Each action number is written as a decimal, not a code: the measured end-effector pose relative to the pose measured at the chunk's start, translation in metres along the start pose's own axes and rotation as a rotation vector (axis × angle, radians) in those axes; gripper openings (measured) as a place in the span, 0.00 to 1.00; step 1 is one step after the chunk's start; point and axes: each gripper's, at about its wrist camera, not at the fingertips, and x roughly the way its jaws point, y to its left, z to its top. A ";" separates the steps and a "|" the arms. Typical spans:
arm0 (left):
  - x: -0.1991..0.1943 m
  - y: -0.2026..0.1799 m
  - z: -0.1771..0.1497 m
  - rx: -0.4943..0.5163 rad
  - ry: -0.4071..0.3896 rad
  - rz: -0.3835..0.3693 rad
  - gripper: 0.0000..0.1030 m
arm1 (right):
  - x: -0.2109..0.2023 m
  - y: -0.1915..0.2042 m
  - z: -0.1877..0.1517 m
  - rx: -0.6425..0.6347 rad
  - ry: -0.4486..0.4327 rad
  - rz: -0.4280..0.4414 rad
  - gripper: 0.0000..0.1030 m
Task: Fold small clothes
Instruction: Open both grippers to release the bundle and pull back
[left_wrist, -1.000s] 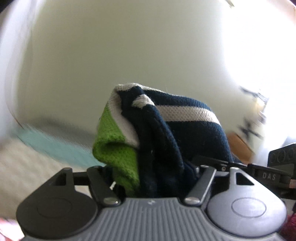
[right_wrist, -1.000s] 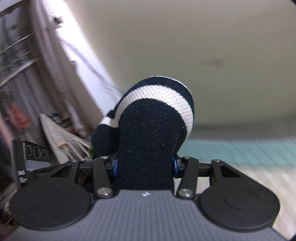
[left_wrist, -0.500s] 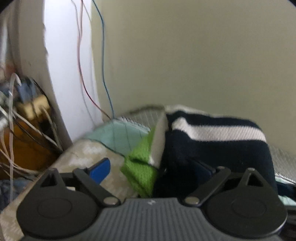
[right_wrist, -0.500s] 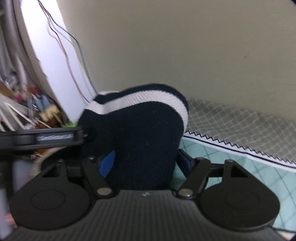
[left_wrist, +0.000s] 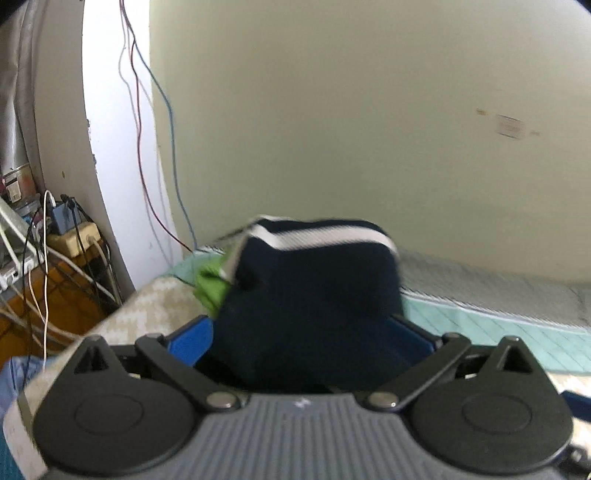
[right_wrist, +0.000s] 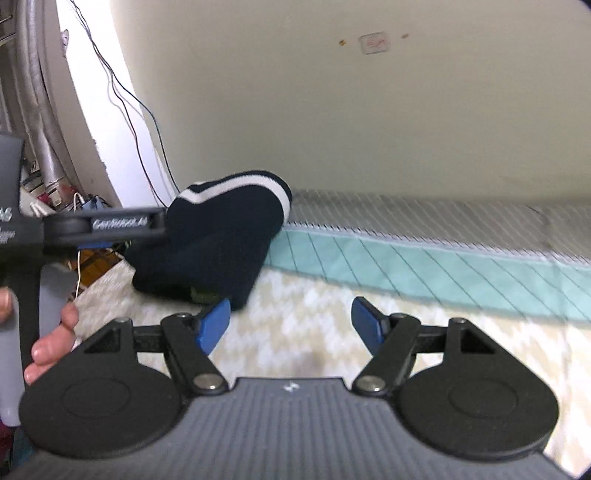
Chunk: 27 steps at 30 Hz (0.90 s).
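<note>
- Two grippers are showing, one in each wrist view, both over a bed with a cream patterned cover (right_wrist: 314, 306).
- Left gripper (left_wrist: 301, 338) is opening its jaws, which are already standing wide; the folded navy garment (left_wrist: 310, 306) is sitting between its blue pads (left_wrist: 190, 341). The picture is not showing whether the pads are pressing the cloth or only flanking it, so I cannot tell if it is grasping.
- That navy garment is carrying a white stripe (left_wrist: 332, 238) along its top, and a green patch (left_wrist: 210, 286) is poking out at about nine o'clock of it.
- Right gripper (right_wrist: 290, 325) is released, jaws parted with nothing between its blue pads (right_wrist: 214, 325); bare cover is showing in the gap.
- From the right wrist view the same garment (right_wrist: 214, 251) is lying on the cover at about eleven o'clock of the right gripper, its near edge just beside the left-hand pad; contact there is not clear.
- Left gripper's arm (right_wrist: 103, 225) is reaching in from nine o'clock and meeting the garment, with the person's fingers (right_wrist: 51, 343) wrapping its handle at about eight o'clock.
- Beyond the garment, at twelve to three o'clock, a teal quilted band (right_wrist: 443, 266) is running along the bed below a pale wall (right_wrist: 369, 110).
- Thin wires (left_wrist: 155, 147) are hanging down the wall at about ten o'clock in the left wrist view.
</note>
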 end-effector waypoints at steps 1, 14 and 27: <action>-0.007 -0.007 -0.007 0.000 0.006 -0.007 1.00 | -0.009 0.001 -0.009 0.005 -0.005 -0.001 0.72; -0.044 -0.100 -0.082 0.054 0.082 -0.018 1.00 | -0.104 -0.033 -0.061 -0.050 -0.094 -0.101 0.75; -0.055 -0.120 -0.097 0.058 0.033 -0.020 1.00 | -0.115 -0.056 -0.064 0.047 -0.084 -0.072 0.80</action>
